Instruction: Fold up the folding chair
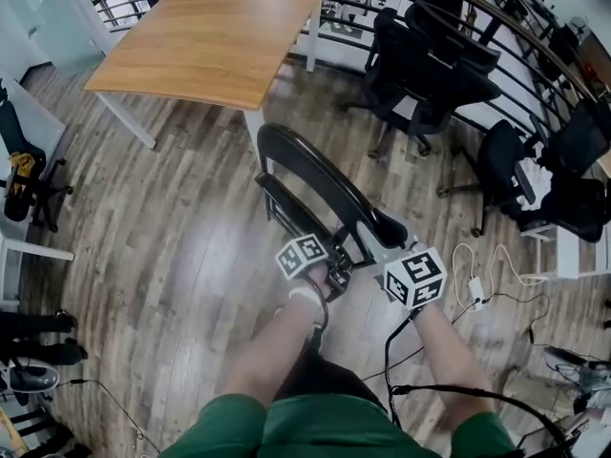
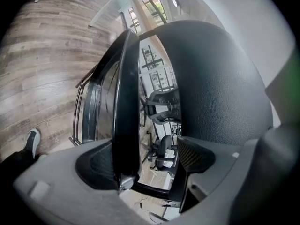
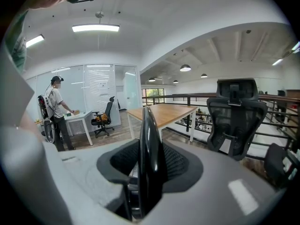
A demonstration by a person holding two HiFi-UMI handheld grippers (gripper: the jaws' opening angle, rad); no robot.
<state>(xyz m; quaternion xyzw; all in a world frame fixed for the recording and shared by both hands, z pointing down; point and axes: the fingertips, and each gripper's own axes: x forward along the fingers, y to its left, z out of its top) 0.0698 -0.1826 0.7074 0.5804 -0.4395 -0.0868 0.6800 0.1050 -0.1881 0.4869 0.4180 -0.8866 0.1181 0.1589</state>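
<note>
The black folding chair (image 1: 315, 175) stands folded flat and slanted in front of me in the head view, its padded top by my hands. My left gripper (image 1: 331, 273) reaches its frame from the left. In the left gripper view a black frame tube (image 2: 124, 116) lies against one pad (image 2: 96, 165); a gap shows between the tube and the other pad (image 2: 194, 156), and the chair's padding (image 2: 215, 78) fills the right. My right gripper (image 1: 387, 256) is at the chair's top. In the right gripper view its pads close from both sides on the frame tube (image 3: 149, 149).
A wooden table (image 1: 210, 36) stands ahead on the plank floor. Black office chairs (image 1: 420, 65) and a railing (image 1: 535, 55) lie to the right, with cables (image 1: 477, 280) on the floor by my right side. A person (image 3: 56, 111) stands at a far desk.
</note>
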